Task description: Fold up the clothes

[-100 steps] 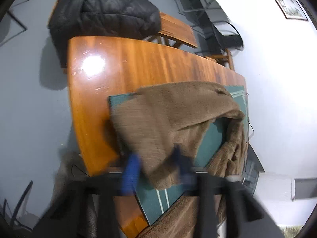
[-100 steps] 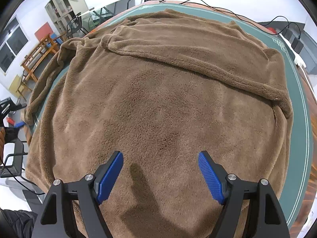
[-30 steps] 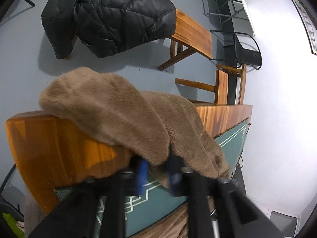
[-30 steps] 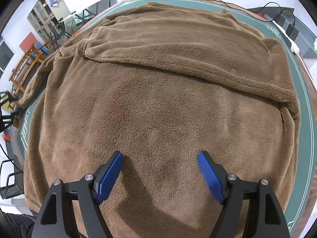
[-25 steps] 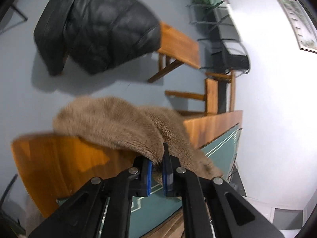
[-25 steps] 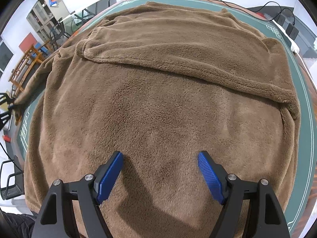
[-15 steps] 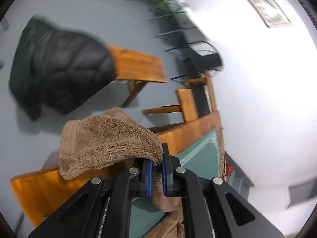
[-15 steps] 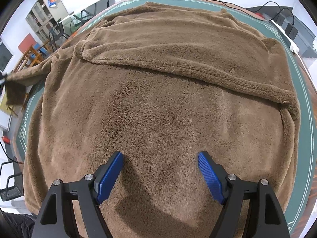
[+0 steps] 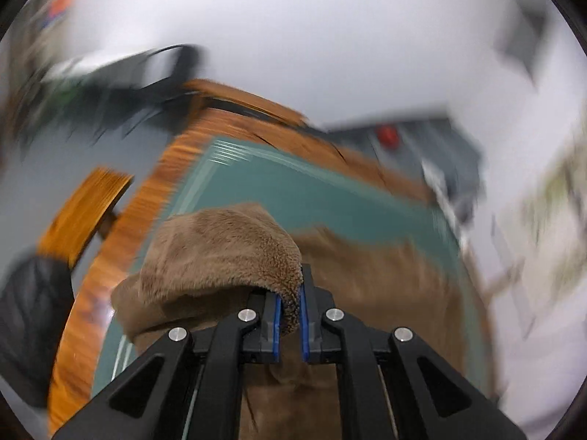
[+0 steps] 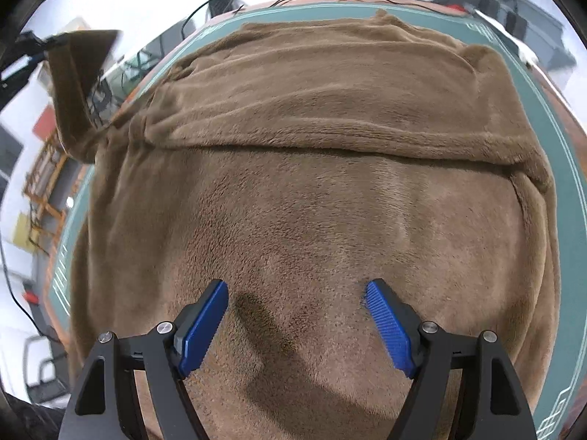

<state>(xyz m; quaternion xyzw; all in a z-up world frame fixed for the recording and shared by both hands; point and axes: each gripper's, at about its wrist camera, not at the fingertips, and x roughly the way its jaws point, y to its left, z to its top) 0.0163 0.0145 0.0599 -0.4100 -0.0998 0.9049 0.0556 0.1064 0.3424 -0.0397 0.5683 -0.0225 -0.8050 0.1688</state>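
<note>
Garment: a brown fleece garment lies spread over the green mat on the wooden bench, covering most of the mat; which garment it is cannot be told for sure.
Fold line: a thick band of the fleece lies doubled over across the far part, its edge running side to side, so part of it lies folded already.
Left claw: clenched on a sleeve-like end of the fleece, which drapes over the blue pads and hangs to the left; the grip is at the edge, likely so the whole flap follows the claw.
Lifted flap from the right: seen at upper left, held clear above the bench, joined to the main body at its left corner.
Right claw: released, jaws wide, hovering low over the near part of the fleece with nothing between them; it may be there to pin the cloth while the flap is carried.
Blur: the left view is smeared, so that claw seems to be swinging.
Stage: judged mid-fold, with the flap in the air and not laid down.
</note>
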